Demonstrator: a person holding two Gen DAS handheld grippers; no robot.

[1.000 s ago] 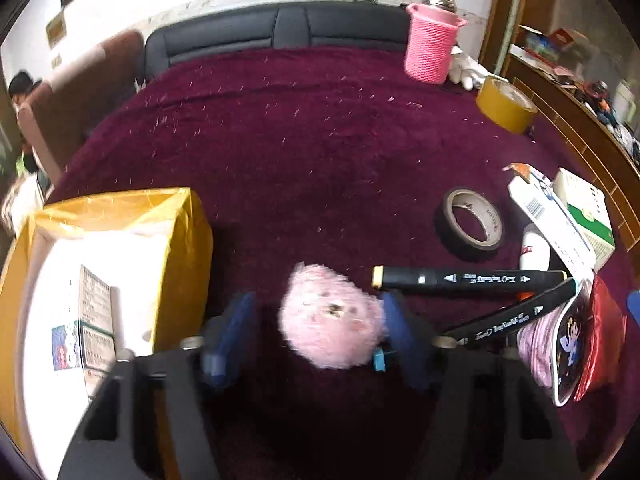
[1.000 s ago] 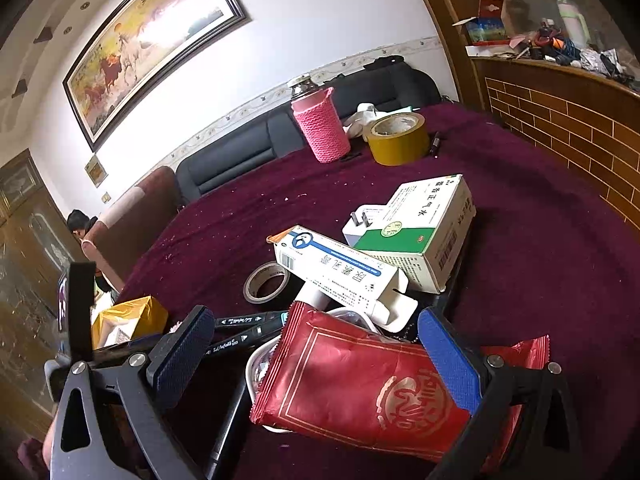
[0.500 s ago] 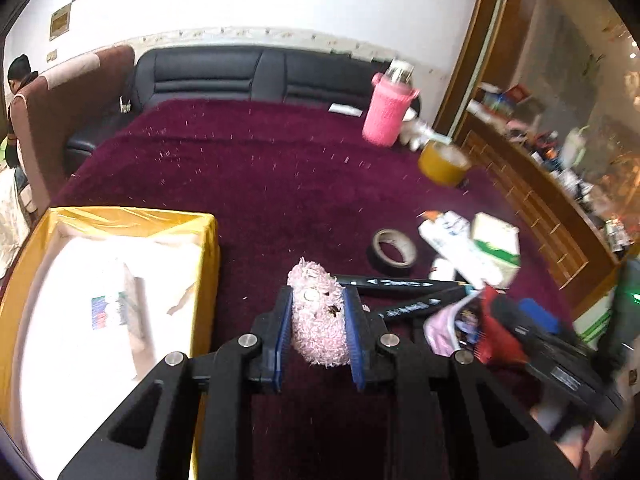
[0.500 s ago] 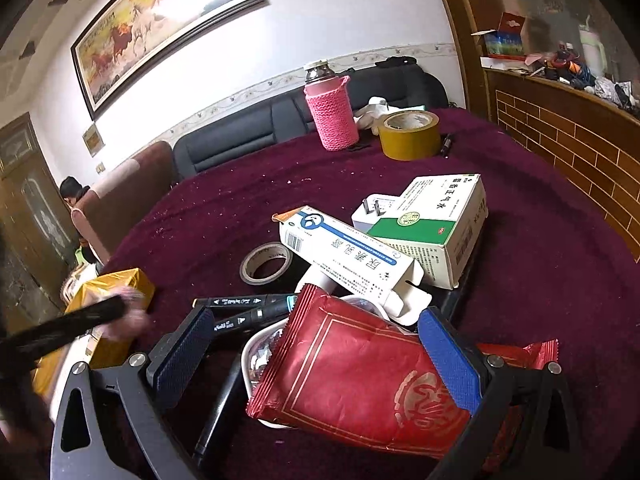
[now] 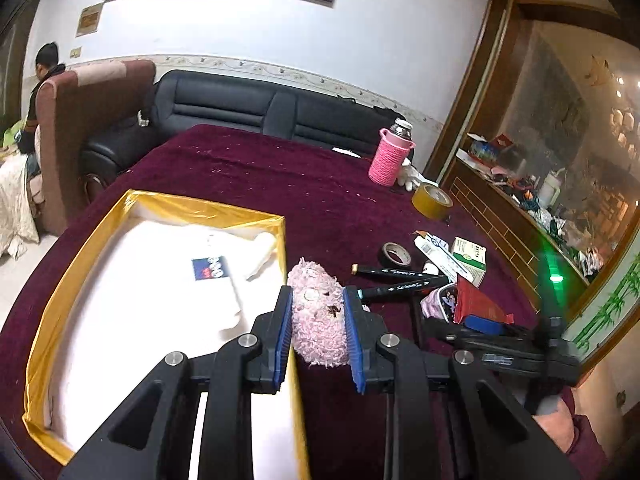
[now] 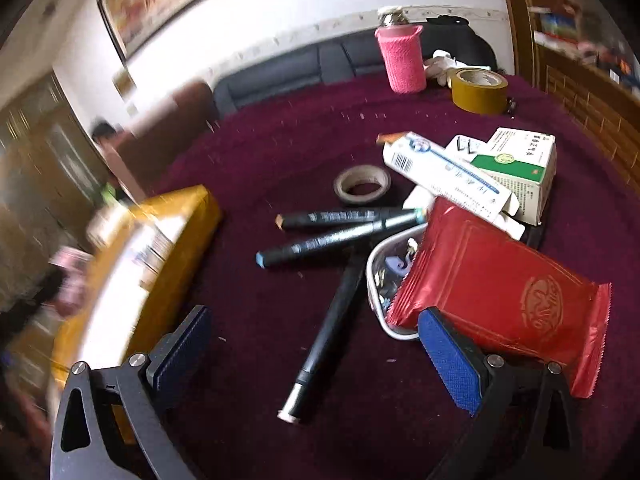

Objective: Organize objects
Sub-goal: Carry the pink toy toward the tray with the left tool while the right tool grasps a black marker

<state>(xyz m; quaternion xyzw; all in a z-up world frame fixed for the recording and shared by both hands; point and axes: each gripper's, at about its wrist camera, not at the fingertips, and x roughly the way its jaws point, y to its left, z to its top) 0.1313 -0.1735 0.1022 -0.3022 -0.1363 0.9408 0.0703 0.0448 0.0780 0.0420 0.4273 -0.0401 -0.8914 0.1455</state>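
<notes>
My left gripper is shut on a pink fluffy toy and holds it raised above the right edge of a yellow box with a white lining. My right gripper is open and empty, low over the maroon table. Between and ahead of its jaws lie two dark markers, a black pen, a red snack packet on a clear pouch, a tape roll and two medicine boxes. The yellow box is blurred at the left of the right wrist view.
A pink knitted flask and a brown tape roll stand at the far right of the table. A black sofa and a brown chair are behind it. A wooden counter runs along the right.
My left gripper closed on the pink toy, lifted it off the table and moved it left toward the yellow box. My right gripper swung left, away from over the red packet.
</notes>
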